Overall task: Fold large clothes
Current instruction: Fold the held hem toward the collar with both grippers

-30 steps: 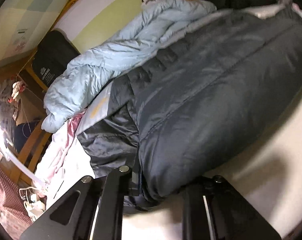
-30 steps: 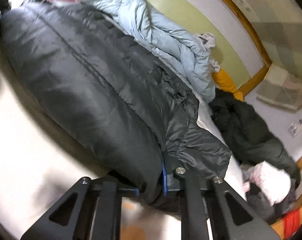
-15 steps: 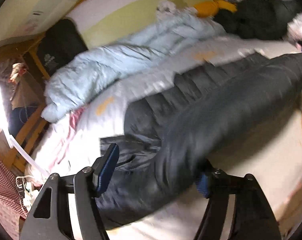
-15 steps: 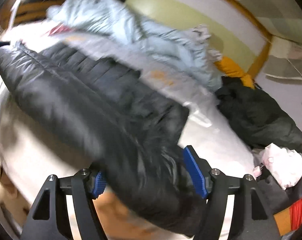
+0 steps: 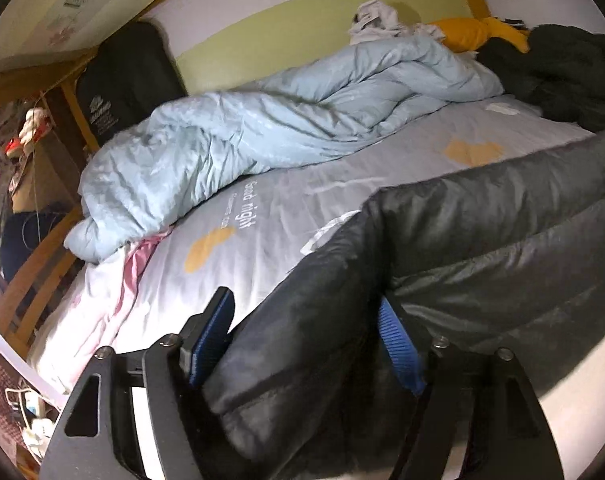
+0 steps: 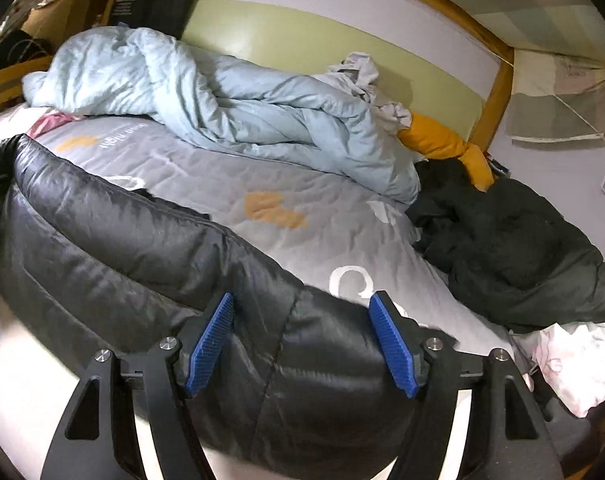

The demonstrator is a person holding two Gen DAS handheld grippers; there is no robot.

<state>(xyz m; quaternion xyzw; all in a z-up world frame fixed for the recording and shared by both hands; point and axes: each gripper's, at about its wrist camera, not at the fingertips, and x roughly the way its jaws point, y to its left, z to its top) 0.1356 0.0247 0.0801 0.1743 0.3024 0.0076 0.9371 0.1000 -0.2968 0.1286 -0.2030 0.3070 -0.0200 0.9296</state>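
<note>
Black puffer jacket on grey bedsheet, between both wide-spread hand-held grippers.

Left tool spread wide around black jacket.

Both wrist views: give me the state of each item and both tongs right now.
Black puffer jacket: folded lengthwise, lying along the near edge of the bed.
Left tongs: open, straddling one end of the jacket.
Right tongs: open, straddling the other end.
Light blue duvet: crumpled against the wall.
Dark coat: heaped, unfolded.
</note>
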